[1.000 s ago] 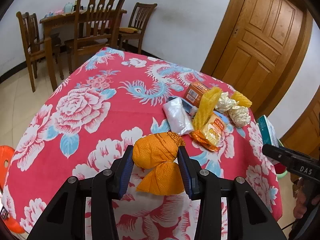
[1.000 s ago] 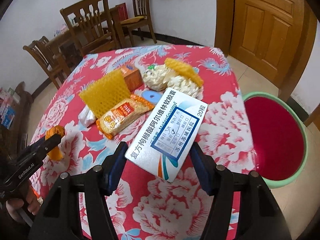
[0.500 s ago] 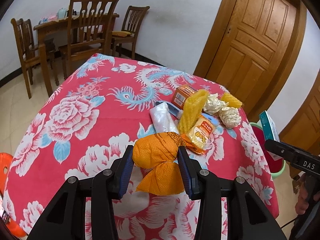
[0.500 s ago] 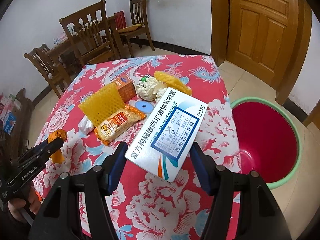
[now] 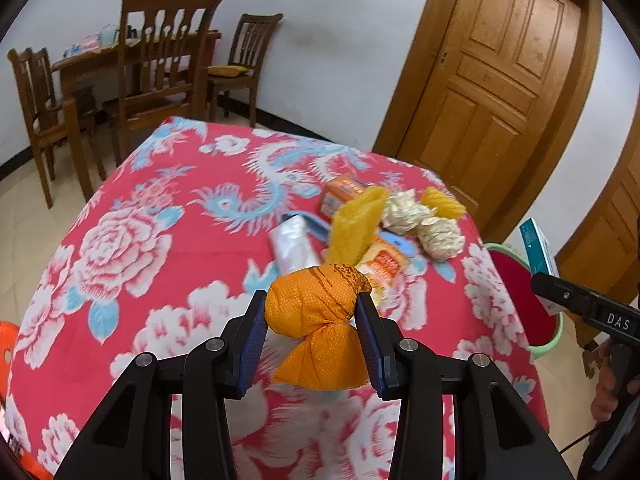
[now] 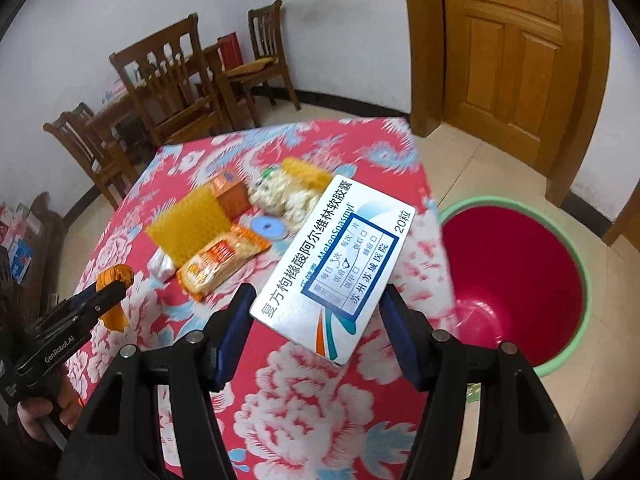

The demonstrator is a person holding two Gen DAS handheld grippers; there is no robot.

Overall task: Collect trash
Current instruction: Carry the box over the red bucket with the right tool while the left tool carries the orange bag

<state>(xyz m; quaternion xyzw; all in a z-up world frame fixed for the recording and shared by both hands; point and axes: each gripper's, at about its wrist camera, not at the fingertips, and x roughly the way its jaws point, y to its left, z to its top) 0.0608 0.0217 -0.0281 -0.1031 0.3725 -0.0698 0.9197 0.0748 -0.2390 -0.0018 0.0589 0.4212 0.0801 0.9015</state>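
Note:
My left gripper (image 5: 312, 316) is shut on a tied orange cloth bundle (image 5: 316, 312), held above the near part of the table. My right gripper (image 6: 318, 300) is shut on a white medicine box (image 6: 334, 264) with blue print, lifted over the table's right side. A red bin with a green rim (image 6: 516, 276) stands on the floor just right of the table. More trash lies on the red flowered tablecloth (image 5: 140, 220): a yellow foam net (image 5: 356, 224), a snack packet (image 6: 220, 258), an orange carton (image 6: 230, 194), crumpled paper balls (image 5: 440, 236), a clear plastic bag (image 5: 292, 244) and a blue disc (image 6: 268, 226).
Wooden chairs (image 5: 160, 64) and a second table stand at the back left by the wall. A wooden door (image 5: 492, 76) is behind the table on the right. The right gripper with its box (image 5: 540, 252) shows at the right edge of the left wrist view.
Both grippers have risen and drawn back a little with their loads, so the table looks smaller and farther. The bin has come further into the right wrist view.

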